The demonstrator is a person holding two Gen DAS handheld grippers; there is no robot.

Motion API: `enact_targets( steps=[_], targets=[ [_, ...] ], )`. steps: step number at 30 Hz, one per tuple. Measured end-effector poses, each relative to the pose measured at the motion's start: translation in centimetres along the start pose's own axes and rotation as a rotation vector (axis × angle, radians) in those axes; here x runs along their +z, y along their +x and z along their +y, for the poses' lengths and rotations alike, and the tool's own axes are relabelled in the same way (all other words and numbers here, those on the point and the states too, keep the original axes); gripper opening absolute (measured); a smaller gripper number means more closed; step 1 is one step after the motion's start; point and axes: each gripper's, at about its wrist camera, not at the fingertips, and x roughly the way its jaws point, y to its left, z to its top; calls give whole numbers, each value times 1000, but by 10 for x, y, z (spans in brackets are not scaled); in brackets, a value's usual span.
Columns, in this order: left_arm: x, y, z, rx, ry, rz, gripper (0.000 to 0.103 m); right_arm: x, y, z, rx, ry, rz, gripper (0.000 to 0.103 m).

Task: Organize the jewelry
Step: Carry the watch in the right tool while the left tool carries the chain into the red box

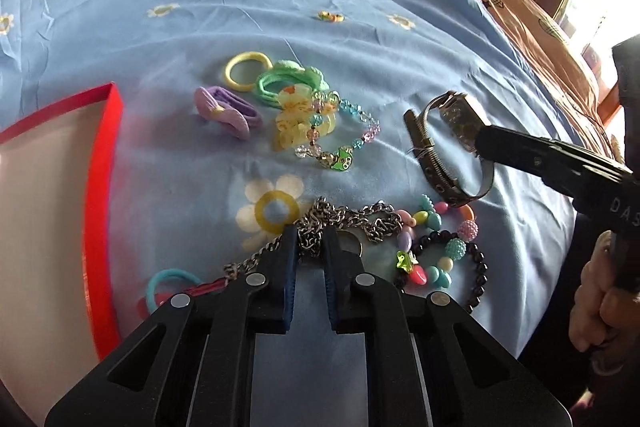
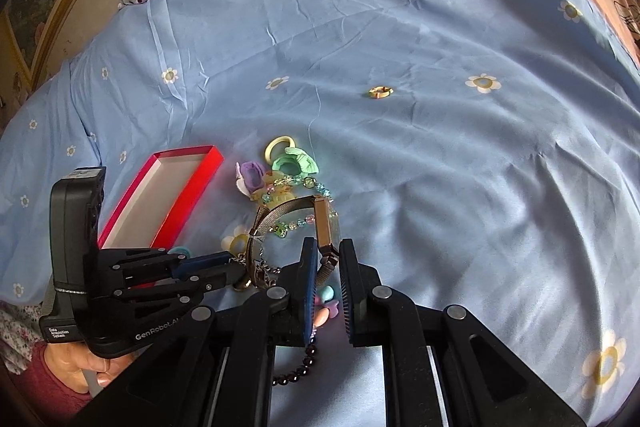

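Tangling is the risk: the left gripper (image 1: 310,241) pinches the heaped silver metal link chain (image 1: 340,223), which could drag the neighbouring pastel bead bracelet (image 1: 436,227). The right gripper (image 2: 326,259) clamps the square-faced mesh-strap wristwatch (image 2: 320,223) by 1 edge, so it could swing loose.

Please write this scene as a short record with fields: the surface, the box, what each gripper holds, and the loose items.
surface: blue bedsheet with a flower print
box: red box, open, nothing visible inside, left of the pile
left gripper: jaws closed on the silver chain
right gripper: jaws closed on the watch, gripped by its case, strap hanging in a loop
loose items: yellow tie, green tie, purple tie, crystal bracelet, black bracelet, small ring lying apart
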Motion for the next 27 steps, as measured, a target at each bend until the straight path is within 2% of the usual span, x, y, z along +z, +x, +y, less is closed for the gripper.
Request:
enact_targets(
  steps=[13, 21, 27],
  targets=[
    [3, -76, 21, -4, -89, -164, 10, 3, -3, 20, 30, -20, -10, 11],
    [-1, -119, 55, -1, -168, -241, 10, 8, 8, 56, 90, -79, 7, 11],
    [-7, -145, 88, 46, -225, -292, 10, 15, 21, 94, 137, -144, 20, 11]
  ],
)
